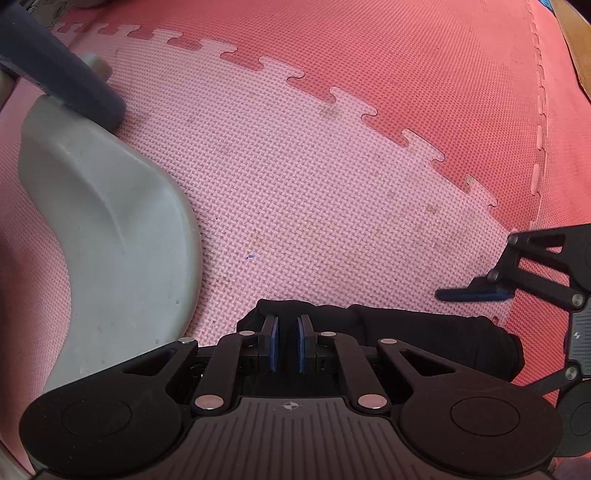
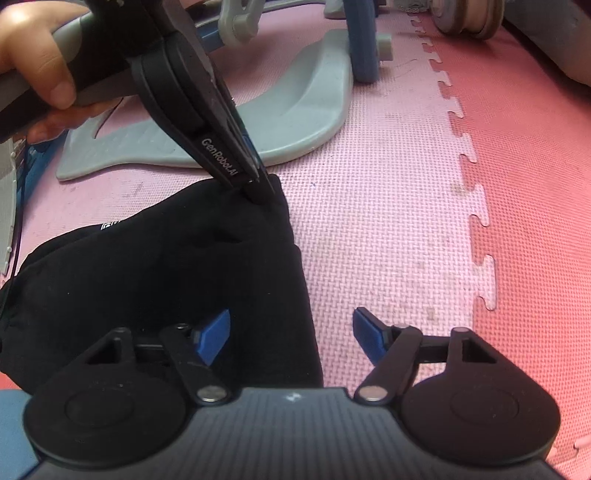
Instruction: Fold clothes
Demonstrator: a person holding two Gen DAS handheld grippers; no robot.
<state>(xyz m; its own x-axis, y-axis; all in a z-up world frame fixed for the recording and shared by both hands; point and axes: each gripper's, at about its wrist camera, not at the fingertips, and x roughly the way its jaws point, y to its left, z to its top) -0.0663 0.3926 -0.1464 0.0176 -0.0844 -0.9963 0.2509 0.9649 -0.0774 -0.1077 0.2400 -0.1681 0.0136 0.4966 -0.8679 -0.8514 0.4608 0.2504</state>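
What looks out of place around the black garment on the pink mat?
The grey plastic chair base lies right beside the black fabric garment on the pink foam mat, crowding the folding space. Nothing looks spilled or damaged.

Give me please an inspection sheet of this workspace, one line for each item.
Surface: pink and red interlocking foam mat, some faint stains.
Job's things: black fabric garment, crumpled on the mat.
Clutter: grey curved plastic base with a blue tube, beside the garment.
Grippers: left gripper shut on the garment's far corner; right gripper open over its near edge.
Cables: thin dark cord at the left edge.
Surroundings: a hand holding the left gripper; round metal object.
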